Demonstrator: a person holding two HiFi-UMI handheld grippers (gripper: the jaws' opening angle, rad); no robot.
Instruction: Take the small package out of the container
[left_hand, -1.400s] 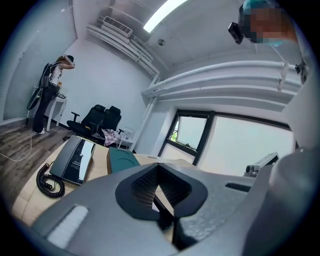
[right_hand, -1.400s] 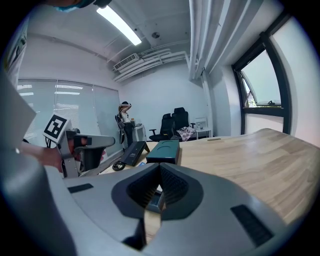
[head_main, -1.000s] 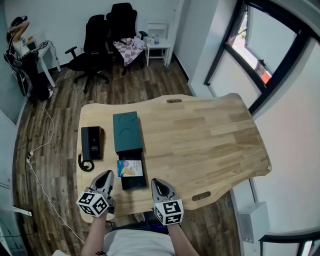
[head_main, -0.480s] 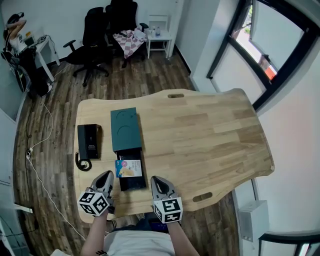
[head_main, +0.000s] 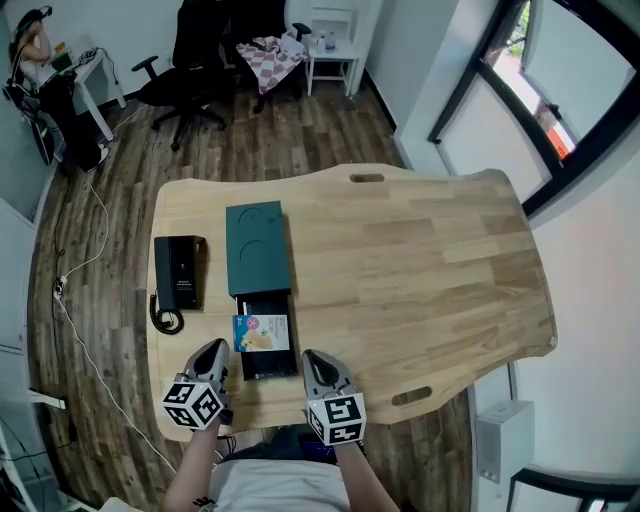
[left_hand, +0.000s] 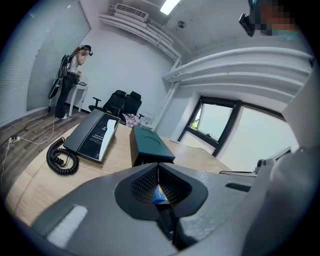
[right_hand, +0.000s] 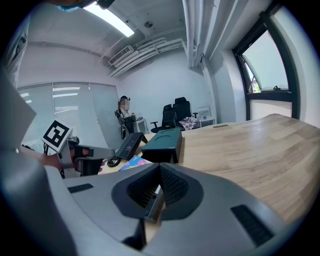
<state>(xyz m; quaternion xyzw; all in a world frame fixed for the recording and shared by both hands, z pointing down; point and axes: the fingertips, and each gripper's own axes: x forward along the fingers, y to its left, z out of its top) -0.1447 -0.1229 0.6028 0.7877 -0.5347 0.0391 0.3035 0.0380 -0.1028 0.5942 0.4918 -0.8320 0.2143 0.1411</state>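
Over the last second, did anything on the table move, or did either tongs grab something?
Nothing moved, nothing grabbed; only the head view shifted slightly. The left tongs and right tongs stay shut and empty at the near edge of the table, and the small package lies in the open drawer of the container.

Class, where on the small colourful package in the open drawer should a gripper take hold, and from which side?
Grip the small package by its left edge, coming in low from the left. It lies flat across the open black drawer, and that edge seems to overhang its left wall.
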